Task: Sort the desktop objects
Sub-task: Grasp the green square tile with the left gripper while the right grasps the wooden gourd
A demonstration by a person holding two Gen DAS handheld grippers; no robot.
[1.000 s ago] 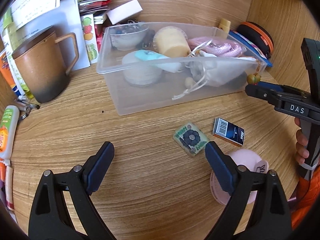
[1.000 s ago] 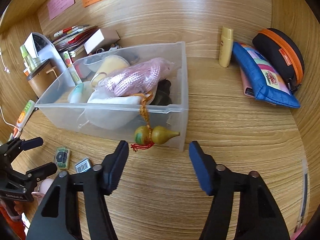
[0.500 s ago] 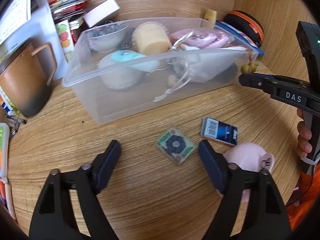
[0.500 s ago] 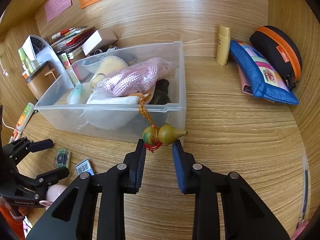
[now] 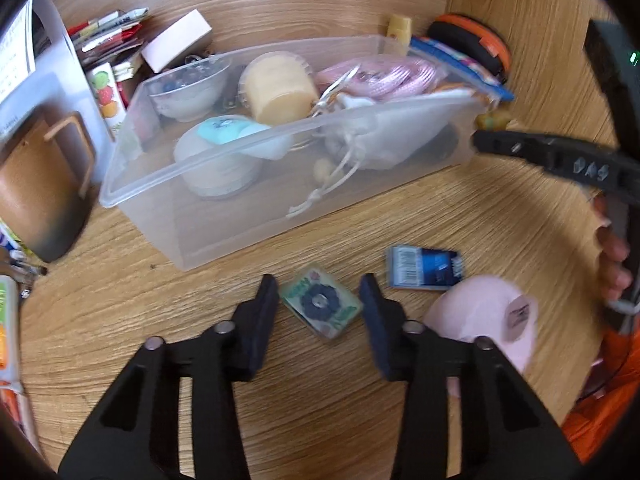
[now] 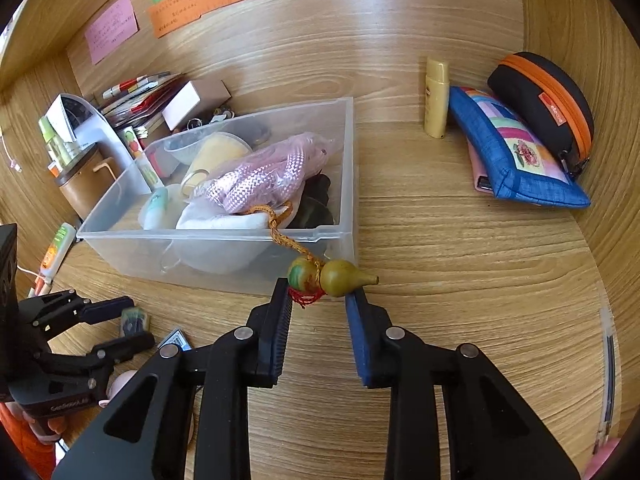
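Observation:
A clear plastic bin [image 5: 224, 196] holds a bowl, a yellow cup, a pink cord bundle and a white pouch; it also shows in the right wrist view [image 6: 344, 152]. My left gripper [image 5: 320, 300] stands open around a small green square tile [image 5: 320, 306] on the wooden desk. A blue card box [image 5: 424, 268] and a pink round object [image 5: 484, 312] lie to its right. My right gripper [image 6: 320, 294] is shut on a small gourd charm [image 6: 332, 276] whose orange cord hangs over the bin's front corner.
A brown mug [image 5: 36, 196], papers and a small box [image 5: 176, 40] stand left and behind the bin. A yellow tube [image 6: 436, 96], a blue pouch [image 6: 516, 152] and a black-orange case [image 6: 544, 100] lie right of the bin. A tube [image 6: 56, 248] lies far left.
My left gripper moved forward and narrowed around the green tile. My right gripper closed from wide open, then took hold of the gourd charm and lifted it slightly.

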